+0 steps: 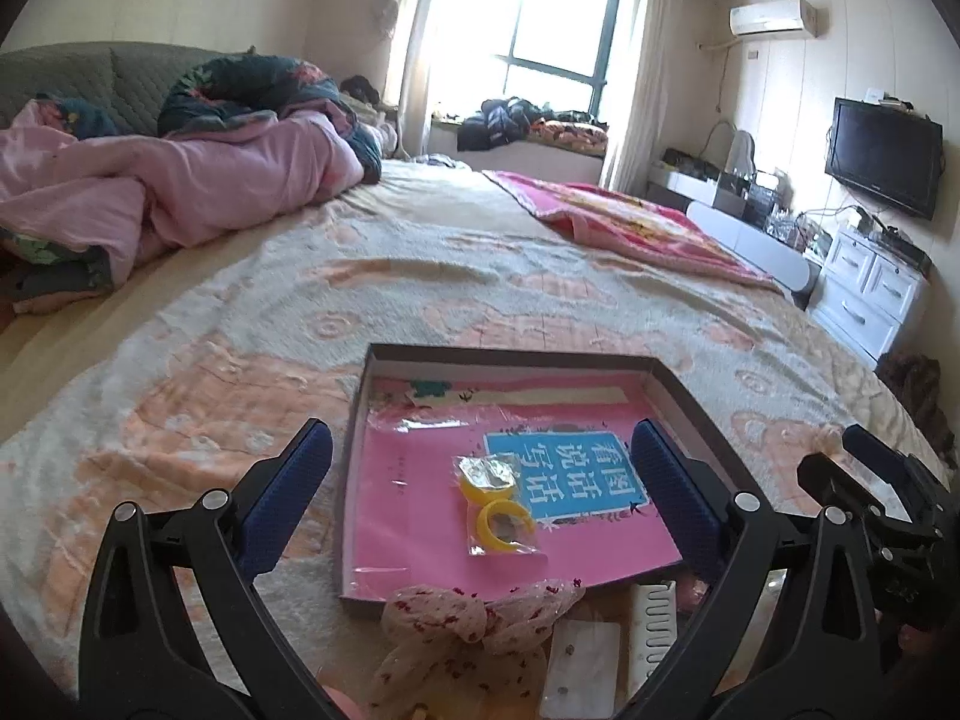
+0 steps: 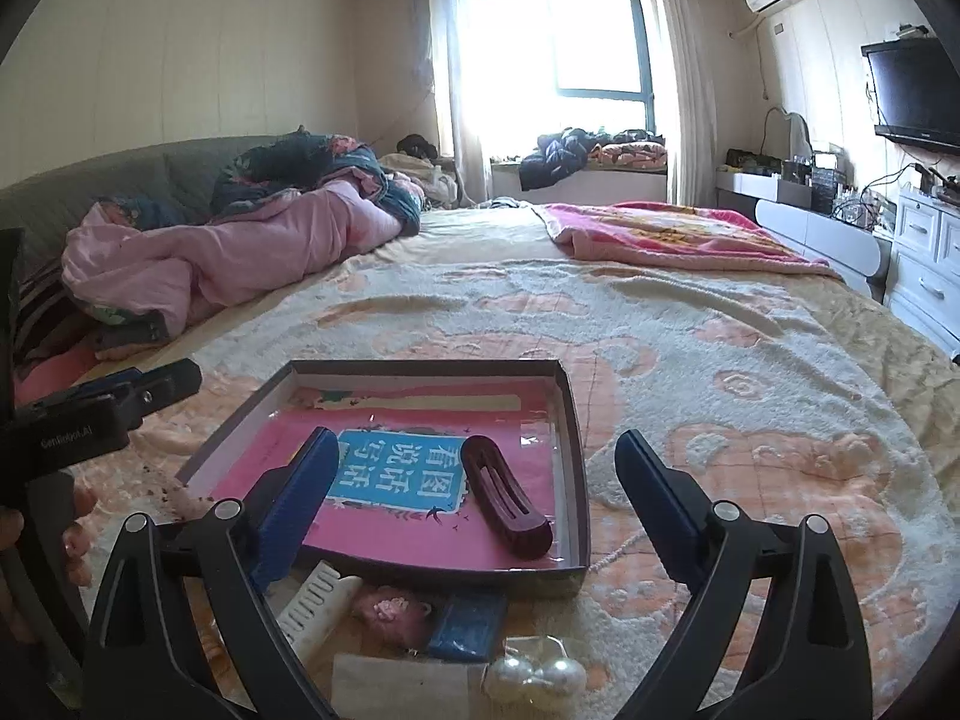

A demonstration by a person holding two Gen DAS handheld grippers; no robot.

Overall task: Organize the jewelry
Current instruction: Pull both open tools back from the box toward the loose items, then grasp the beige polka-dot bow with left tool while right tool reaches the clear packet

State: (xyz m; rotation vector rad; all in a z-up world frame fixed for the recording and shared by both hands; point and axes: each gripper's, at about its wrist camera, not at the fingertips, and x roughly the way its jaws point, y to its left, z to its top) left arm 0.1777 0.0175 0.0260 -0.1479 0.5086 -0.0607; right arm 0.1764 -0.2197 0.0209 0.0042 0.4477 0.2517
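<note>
A shallow cardboard tray (image 1: 690,414) lined with a pink booklet lies on the bed; it also shows in the right wrist view (image 2: 573,420). In the left wrist view a clear bag with yellow rings (image 1: 495,501) lies in the tray. In the right wrist view a dark red hair clip (image 2: 507,495) lies in the tray. My left gripper (image 1: 480,480) is open and empty above the tray's near part. My right gripper (image 2: 477,483) is open and empty over the tray. In front of the tray lie a floral scrunchie (image 1: 474,618), a white comb (image 2: 318,606), a blue clip (image 2: 471,624) and pearl earrings (image 2: 534,678).
The tray sits on a peach and cream blanket (image 1: 300,324). A pink quilt (image 1: 180,192) is heaped at the far left and a pink blanket (image 1: 636,228) lies at the far right. White drawers (image 1: 864,288) and a TV (image 1: 882,156) stand beyond the bed's right edge.
</note>
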